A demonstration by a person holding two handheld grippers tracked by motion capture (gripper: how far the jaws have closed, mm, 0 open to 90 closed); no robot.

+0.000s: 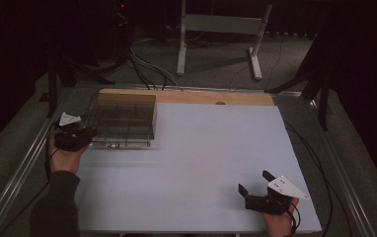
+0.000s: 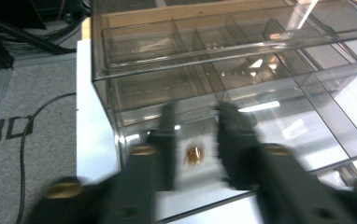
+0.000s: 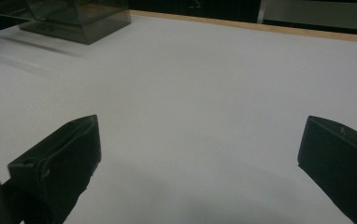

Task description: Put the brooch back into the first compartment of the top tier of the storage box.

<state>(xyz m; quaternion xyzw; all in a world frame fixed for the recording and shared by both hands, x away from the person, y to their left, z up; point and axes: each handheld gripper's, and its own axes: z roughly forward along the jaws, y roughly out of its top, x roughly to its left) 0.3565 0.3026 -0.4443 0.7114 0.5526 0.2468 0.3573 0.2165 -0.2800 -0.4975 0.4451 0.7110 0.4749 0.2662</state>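
I see a big white table (image 1: 196, 163) with a wood strip (image 1: 186, 97) along its far edge. Past the table is grey floor (image 1: 211, 69) with a white stand (image 1: 221, 29) and some black cables (image 1: 147, 69) on it. On the far left part of the table sits a clear box (image 1: 125, 121) split into small parts by thin walls. In the right gripper view the box (image 3: 74, 16) is far off in the top left corner. My left gripper (image 1: 78, 136) is at the near left corner of the box, and I hold it in my left hand (image 1: 63, 155). In the left gripper view my left gripper (image 2: 193, 135) has its jaws a little way apart, and they reach over the near edge of the box (image 2: 223, 70). Between the jaws I see a small gold bit (image 2: 194, 156) at the edge of the box, but it is too blurry for me to tell what it is, or if the jaws touch it. My right gripper (image 1: 255, 185) is well apart from the box, near the front right of the table. In the right gripper view my right gripper (image 3: 200, 149) has its jaws wide apart, with bare white table (image 3: 200, 84) between them.
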